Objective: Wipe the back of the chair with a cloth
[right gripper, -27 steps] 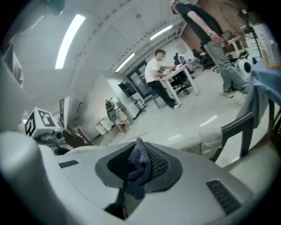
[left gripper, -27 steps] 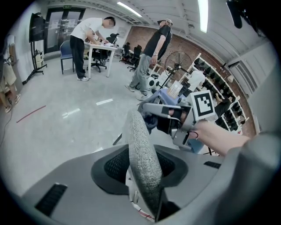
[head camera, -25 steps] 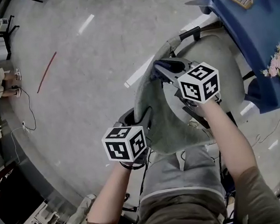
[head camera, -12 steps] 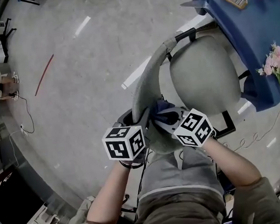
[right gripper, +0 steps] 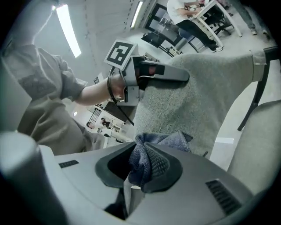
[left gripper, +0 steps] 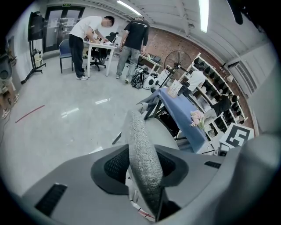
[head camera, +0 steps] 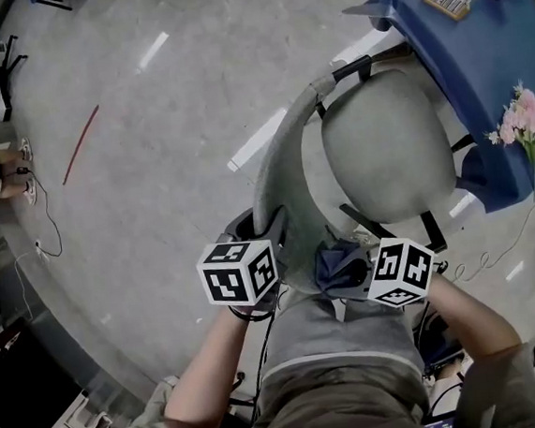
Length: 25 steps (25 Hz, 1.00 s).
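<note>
Light: bright, even, indoor, falling on you from overhead. A ceiling strip [left gripper: 204,15] burns white in the left gripper view, a second strip [right gripper: 68,28] in the right gripper view.
Glare: pale streaks on the polished floor [head camera: 146,126].
Shadows: soft; the cloth [right gripper: 149,162] folds read dark.
Colour: washed, greyish.
Distortion: both gripper views bow strongly toward black rounded corners.
Focus: the chair back [left gripper: 142,167] weave is crisp; your head view's edges look slightly smeared, possibly lens softness.
</note>
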Available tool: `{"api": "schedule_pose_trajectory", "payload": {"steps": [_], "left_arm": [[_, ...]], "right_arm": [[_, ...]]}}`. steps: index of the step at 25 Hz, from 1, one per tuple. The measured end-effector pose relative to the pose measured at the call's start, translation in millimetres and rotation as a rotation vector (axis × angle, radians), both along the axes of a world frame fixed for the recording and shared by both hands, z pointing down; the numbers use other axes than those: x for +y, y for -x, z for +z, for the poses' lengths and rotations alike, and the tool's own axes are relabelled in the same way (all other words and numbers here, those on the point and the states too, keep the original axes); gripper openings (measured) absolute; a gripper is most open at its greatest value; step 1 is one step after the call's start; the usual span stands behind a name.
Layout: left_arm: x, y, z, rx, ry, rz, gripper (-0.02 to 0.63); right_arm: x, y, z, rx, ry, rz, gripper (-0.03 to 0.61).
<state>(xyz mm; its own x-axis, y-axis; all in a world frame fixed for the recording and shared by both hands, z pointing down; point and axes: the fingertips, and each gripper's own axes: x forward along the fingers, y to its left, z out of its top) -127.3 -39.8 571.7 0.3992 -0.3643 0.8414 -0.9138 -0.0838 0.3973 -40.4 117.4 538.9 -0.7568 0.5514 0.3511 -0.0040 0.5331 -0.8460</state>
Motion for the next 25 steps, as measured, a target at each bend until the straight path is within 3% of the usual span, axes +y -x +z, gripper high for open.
{"api": "schedule_pose_trajectory", "payload": {"steps": [4, 9, 17, 25], "left_arm": [[-1.3, -1.0, 0.4, 0.002, 0.0, 0.001, 0.143], [-0.6, -2.3, 2.2, 0.0, -0.001, 0.0, 0.143], [-0.7, 2.6, -0.4, -0.009, -0.01, -0.052, 0.14], [-5.5, 9.2, -20.5, -0.059, -0.058, -0.044, 0.147]], "right_arm": [[-21.1, 19.2, -1.3, -0.04, -0.048, -0.009, 0.069], [-76.6, 62.5, 1.8, -0.09, -0.18, 0.025, 0.069], [-118.8, 74.3, 24.8, -0.034, -0.309, 0.025, 0.069], [-142.0, 80.0, 24.3, -0.012, -0.373, 0.168, 0.072]]}}
